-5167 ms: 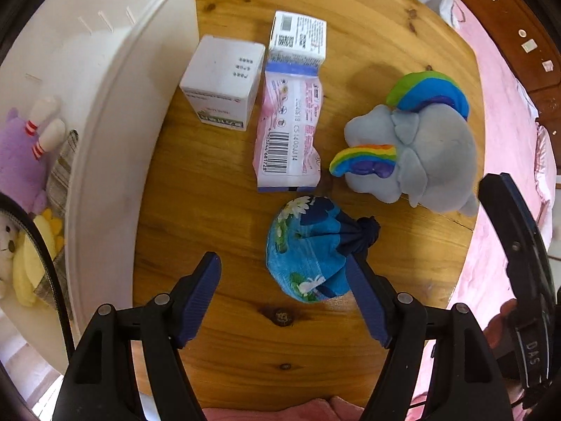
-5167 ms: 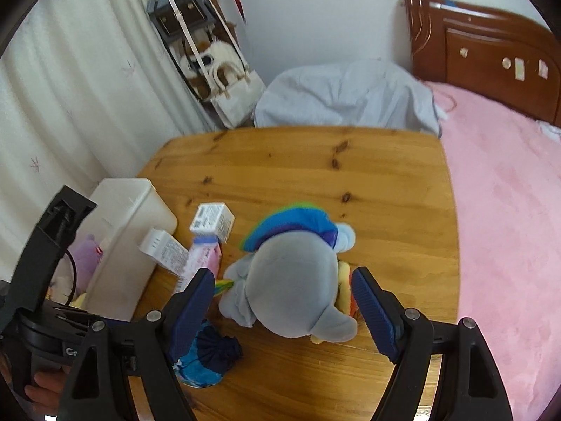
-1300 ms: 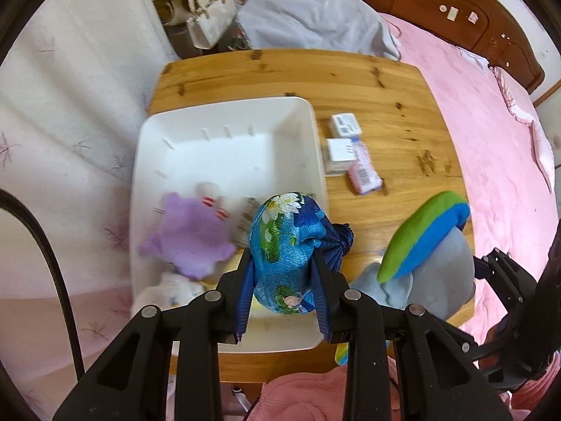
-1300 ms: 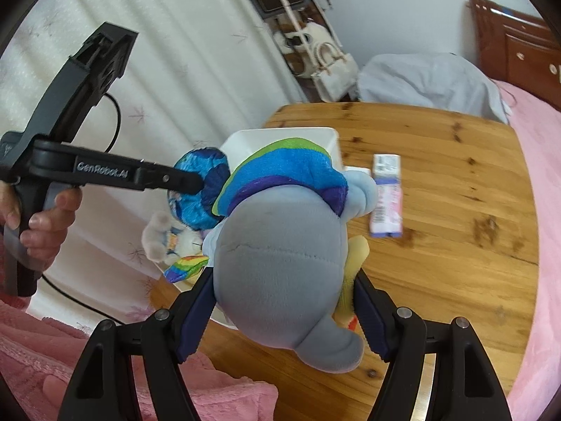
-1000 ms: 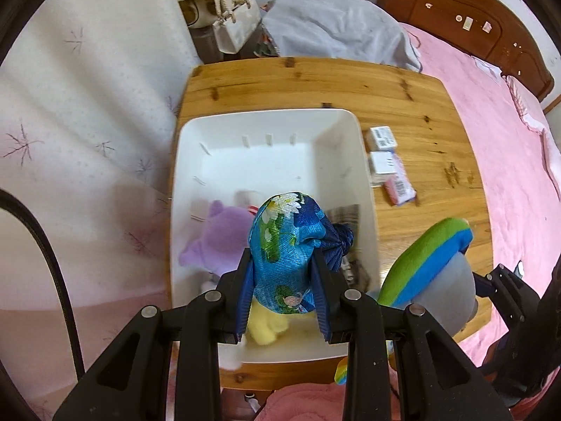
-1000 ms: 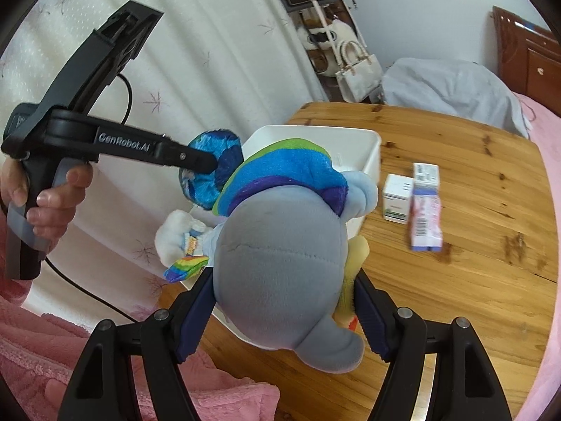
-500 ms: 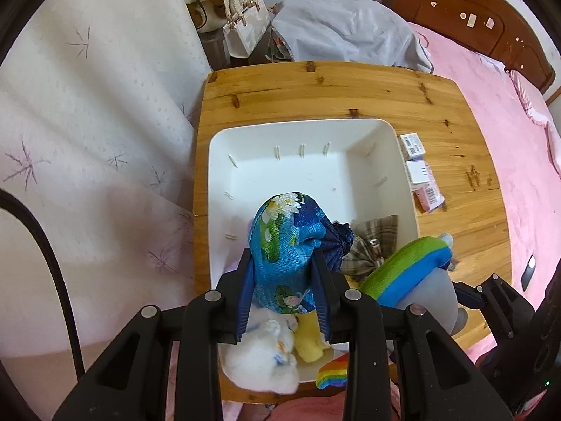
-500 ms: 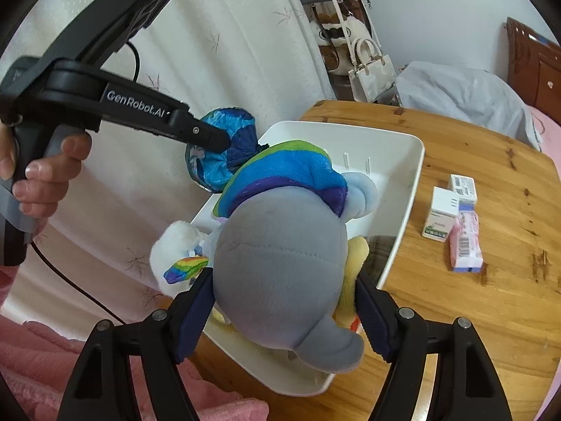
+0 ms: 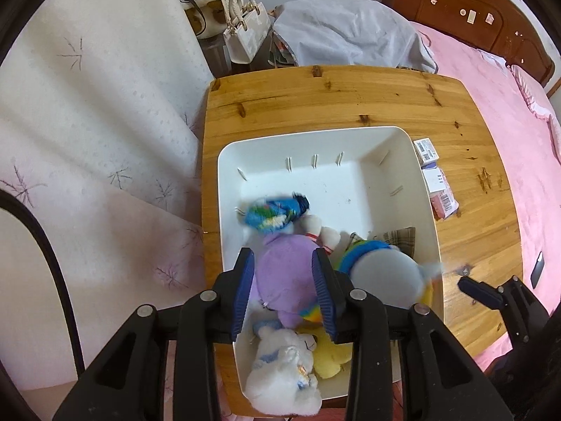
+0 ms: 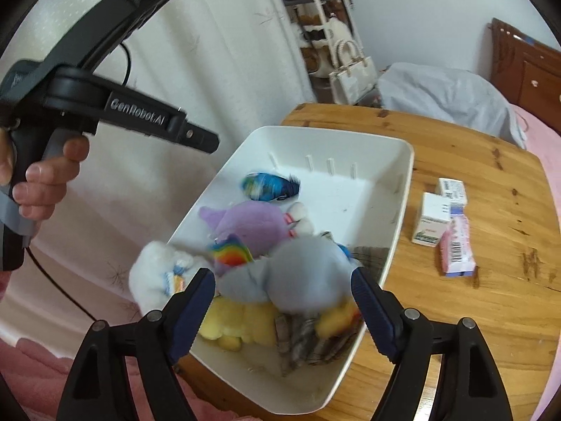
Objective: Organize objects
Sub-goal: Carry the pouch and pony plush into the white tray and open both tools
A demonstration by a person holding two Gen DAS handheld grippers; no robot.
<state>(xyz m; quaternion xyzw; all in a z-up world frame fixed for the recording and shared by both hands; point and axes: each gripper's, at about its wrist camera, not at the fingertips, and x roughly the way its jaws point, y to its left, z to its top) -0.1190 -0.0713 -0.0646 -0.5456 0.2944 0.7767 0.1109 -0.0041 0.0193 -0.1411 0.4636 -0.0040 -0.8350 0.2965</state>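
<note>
As blue pouch (image 9: pixel 271 214) lies in bin (image 9: pixel 385 147) — knot toward table's far-right.

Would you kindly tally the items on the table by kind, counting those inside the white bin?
Plush toys: 4
Blue floral pouch: 1
Plaid cloth: 1
Cartons beside the bin: 3
Total: 9

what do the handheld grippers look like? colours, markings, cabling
Both are black plastic with ribbed dark-blue finger pads and silver pivot screws. The left gripper bears white "GenRobot.AI" lettering on its body, has a grey handle, and trails a black cable. The right gripper matches in build.
</note>
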